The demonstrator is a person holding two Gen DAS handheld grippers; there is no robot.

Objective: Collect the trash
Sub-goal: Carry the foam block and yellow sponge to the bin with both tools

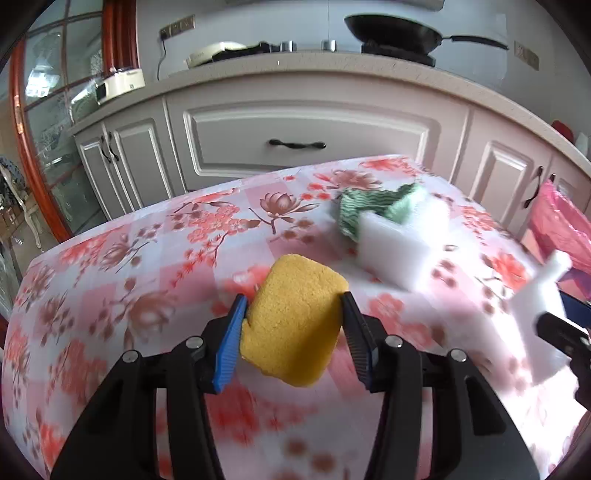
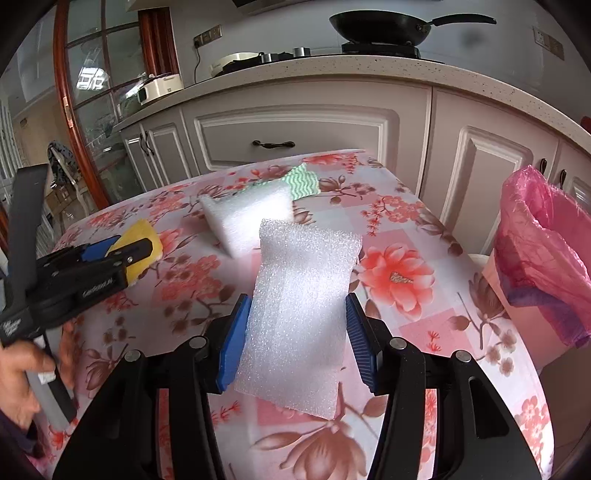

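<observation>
Nearest to us, our left gripper [image 1: 293,314] is clamped on a yellow sponge [image 1: 293,325], both blue pads pressing its sides, lifted just above the floral tablecloth [image 1: 110,277]. Our right gripper [image 2: 295,317] grips a white foam sheet [image 2: 299,306] between its pads, the sheet standing up over the cloth. At the left of the right wrist view we see a hand [image 2: 22,373] on the left gripper's handle. Farther on, a white foam block [image 2: 247,218] lies on the table, with a green wavy-patterned cloth [image 2: 303,181] touching its far side. Right of the table stands a bin lined with a pink bag [image 2: 535,240]. Beyond, cabinets [image 1: 310,140] carry a counter with a black wok [image 2: 380,24].
</observation>
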